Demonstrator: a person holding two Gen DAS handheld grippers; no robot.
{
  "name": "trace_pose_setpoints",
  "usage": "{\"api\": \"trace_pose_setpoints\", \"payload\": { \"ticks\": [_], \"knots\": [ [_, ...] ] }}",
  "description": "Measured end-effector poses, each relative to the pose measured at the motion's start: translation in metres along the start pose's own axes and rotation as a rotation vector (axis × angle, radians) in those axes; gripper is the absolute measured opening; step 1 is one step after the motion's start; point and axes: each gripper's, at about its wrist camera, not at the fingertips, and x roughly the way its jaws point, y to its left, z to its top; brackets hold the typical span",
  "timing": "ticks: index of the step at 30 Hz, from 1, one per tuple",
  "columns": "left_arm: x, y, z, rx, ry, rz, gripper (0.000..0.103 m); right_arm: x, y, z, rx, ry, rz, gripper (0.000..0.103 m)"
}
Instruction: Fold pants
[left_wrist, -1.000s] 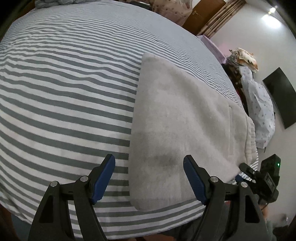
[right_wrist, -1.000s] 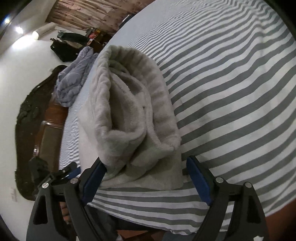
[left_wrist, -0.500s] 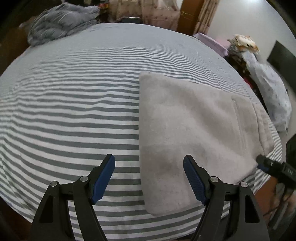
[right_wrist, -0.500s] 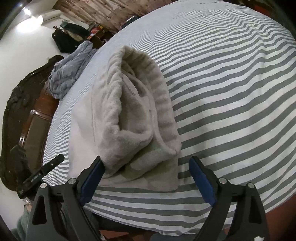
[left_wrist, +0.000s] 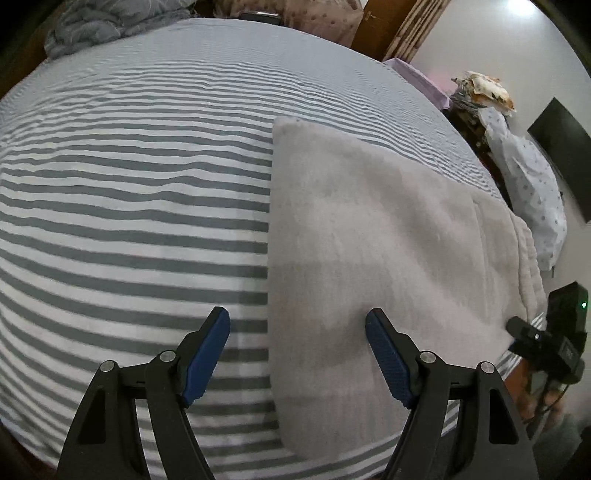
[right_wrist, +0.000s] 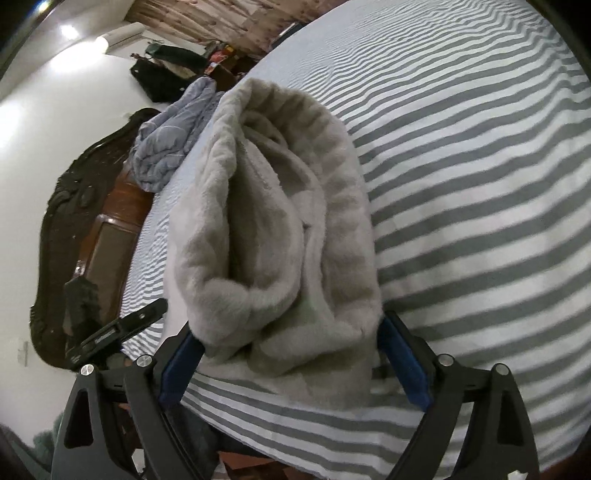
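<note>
The pants (left_wrist: 373, 251) are light grey fleece, folded flat on the striped bed near its front edge. In the right wrist view their waistband end (right_wrist: 280, 229) bulges open in thick layers. My left gripper (left_wrist: 297, 354) is open, its right finger over the pants' near corner and its left finger over bare sheet. My right gripper (right_wrist: 288, 354) is open wide, its jaws on either side of the waistband end, the fabric between the blue pads (right_wrist: 400, 363). The right gripper also shows at the right edge of the left wrist view (left_wrist: 532, 343).
The grey-and-white striped bed sheet (left_wrist: 129, 206) fills most of both views. A crumpled blue-grey blanket (right_wrist: 170, 136) lies at the bed's far end by a dark carved headboard (right_wrist: 74, 206). Clothes pile (left_wrist: 524, 177) and a dark screen (left_wrist: 565, 155) stand beside the bed.
My right gripper has moved forward so the waistband end now sits between its jaws. My left gripper has shifted slightly over the pants' near corner, jaws still open.
</note>
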Motion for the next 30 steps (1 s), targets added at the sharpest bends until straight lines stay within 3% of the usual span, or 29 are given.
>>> {"api": "trace_pose_setpoints", "payload": {
  "ticks": [8, 17, 22, 30],
  "knots": [
    [0.016, 0.005, 0.017, -0.014, -0.006, -0.067, 0.081, 0.014, -0.004, 0.022, -0.024, 0.007, 0.095, 0.091],
    [0.034, -0.002, 0.033, 0.000, -0.016, -0.110, 0.083, 0.036, 0.004, 0.047, -0.075, 0.045, 0.097, 0.090],
    [0.035, -0.008, 0.033, 0.016, -0.031, -0.096, 0.080, 0.037, 0.002, 0.050, -0.029, 0.052, 0.165, 0.075],
    [0.035, -0.019, 0.032, 0.031, -0.047, -0.058, 0.074, 0.043, -0.006, 0.051, -0.032, 0.057, 0.135, 0.075]
  ]
}}
